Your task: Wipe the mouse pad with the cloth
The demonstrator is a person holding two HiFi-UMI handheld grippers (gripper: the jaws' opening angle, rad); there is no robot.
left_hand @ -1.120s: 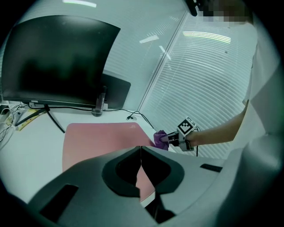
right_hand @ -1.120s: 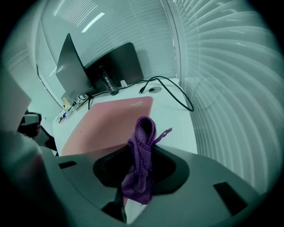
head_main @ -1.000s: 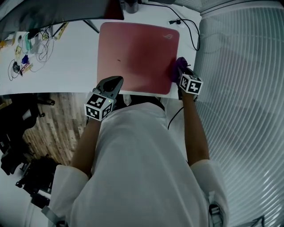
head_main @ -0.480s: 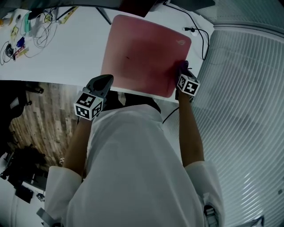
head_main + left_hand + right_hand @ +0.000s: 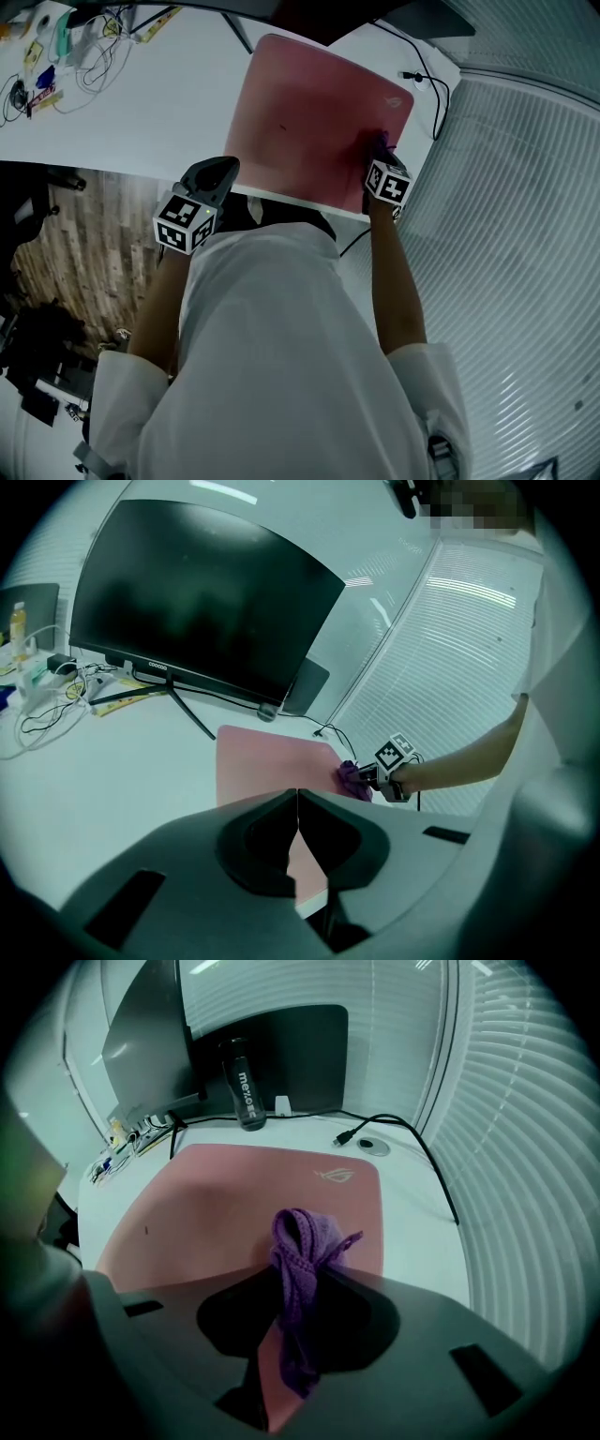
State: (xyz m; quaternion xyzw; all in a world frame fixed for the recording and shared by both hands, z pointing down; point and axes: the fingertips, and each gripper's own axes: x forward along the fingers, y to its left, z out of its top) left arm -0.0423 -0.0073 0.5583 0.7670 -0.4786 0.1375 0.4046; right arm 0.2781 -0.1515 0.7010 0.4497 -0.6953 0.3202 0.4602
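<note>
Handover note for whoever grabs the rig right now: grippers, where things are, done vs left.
Right gripper: shut on the purple cloth, which is at the right edge of the mouse pad, in its nearer half.
Left gripper: shut, empty, by the pad's near left corner at the edge of the desk.
Done: cloth gripped and brought to the pad. How much is wiped cannot be told.
Left: probably sweep the cloth across the rest of the pad. A small dark speck sits on its left half.

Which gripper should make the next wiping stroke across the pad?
Right. The right gripper is shut on the purple cloth, already on the pink mouse pad; the left gripper is shut and empty.
</note>
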